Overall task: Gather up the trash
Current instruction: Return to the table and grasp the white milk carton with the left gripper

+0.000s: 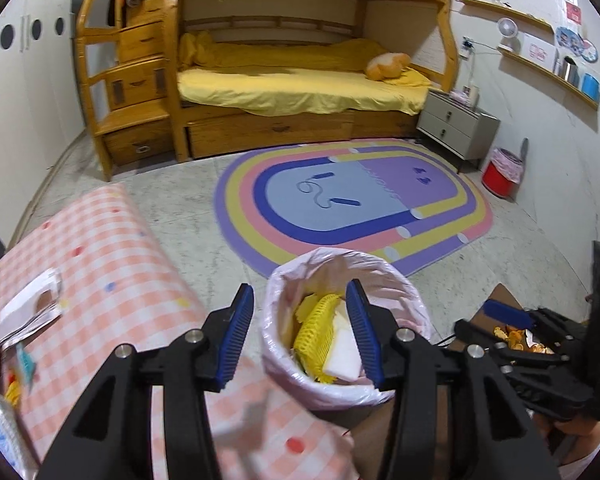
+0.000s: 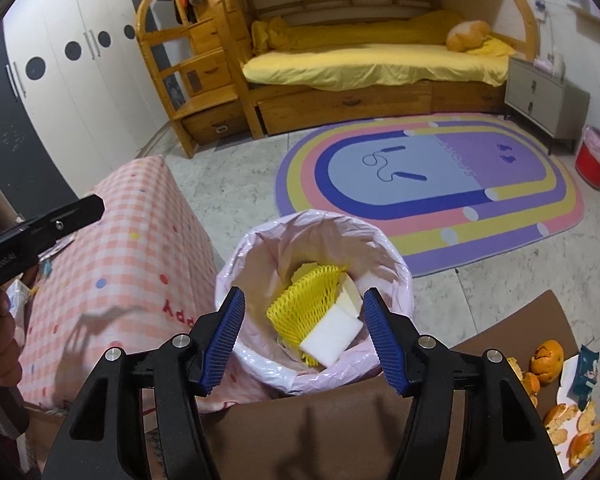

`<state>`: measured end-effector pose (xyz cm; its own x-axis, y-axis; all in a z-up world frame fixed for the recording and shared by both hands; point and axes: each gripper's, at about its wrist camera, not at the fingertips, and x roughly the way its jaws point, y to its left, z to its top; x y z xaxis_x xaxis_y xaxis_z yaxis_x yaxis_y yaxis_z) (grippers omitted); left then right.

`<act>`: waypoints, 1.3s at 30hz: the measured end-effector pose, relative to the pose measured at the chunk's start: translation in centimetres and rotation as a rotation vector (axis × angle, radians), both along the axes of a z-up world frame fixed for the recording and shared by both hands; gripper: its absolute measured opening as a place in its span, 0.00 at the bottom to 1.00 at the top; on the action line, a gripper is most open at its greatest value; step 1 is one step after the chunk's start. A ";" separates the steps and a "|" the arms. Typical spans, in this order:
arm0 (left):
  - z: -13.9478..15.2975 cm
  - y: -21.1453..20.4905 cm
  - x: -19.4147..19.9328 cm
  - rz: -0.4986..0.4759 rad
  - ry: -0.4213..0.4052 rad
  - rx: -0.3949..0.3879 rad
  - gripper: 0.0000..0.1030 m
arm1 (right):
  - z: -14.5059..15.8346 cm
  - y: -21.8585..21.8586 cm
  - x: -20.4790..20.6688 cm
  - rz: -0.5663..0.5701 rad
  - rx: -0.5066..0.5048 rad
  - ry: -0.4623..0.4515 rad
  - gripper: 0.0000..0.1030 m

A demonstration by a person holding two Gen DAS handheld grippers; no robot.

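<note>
A bin lined with a pink bag (image 1: 404, 304) (image 2: 396, 256) stands on the floor between two tables. Inside it lie a yellow foam net (image 1: 316, 332) (image 2: 300, 304) and a white foam block (image 1: 344, 356) (image 2: 332, 338). My left gripper (image 1: 300, 286) hangs open above the bin's left rim with nothing between its fingers. My right gripper (image 2: 305, 292) is open over the bin's mouth, also holding nothing. Orange peels (image 2: 548, 360) and a blue wrapper (image 2: 586, 368) lie on the brown table (image 2: 340, 420) at the right. Crumpled papers (image 1: 32, 304) rest on the pink checked tablecloth (image 1: 112, 264).
A striped oval rug (image 1: 352, 200) covers the floor beyond the bin. Behind it stand a wooden bunk bed (image 1: 300, 88), a grey nightstand (image 1: 456, 128) and a red bin (image 1: 500, 176). A tissue pack (image 1: 0, 432) sits at the cloth's near left edge.
</note>
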<state>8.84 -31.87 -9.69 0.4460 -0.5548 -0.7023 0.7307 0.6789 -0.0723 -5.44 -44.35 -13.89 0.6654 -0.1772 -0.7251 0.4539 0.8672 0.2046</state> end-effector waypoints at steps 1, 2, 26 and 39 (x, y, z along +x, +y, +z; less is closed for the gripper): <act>0.4 0.7 -0.1 0.011 -0.002 -0.004 0.45 | 0.4 0.4 -0.2 0.004 -0.005 -0.008 0.60; 0.8 1.6 -0.5 0.024 -0.010 -0.007 0.45 | 1.2 0.9 -0.4 0.011 -0.011 -0.022 0.60; 4.1 24.3 -3.0 0.512 -0.112 0.022 0.88 | 8.1 19.5 4.0 0.410 -0.153 -0.110 0.70; -1.3 28.0 0.0 0.633 0.014 0.149 0.89 | 6.5 22.6 6.9 0.455 -0.184 -0.044 0.80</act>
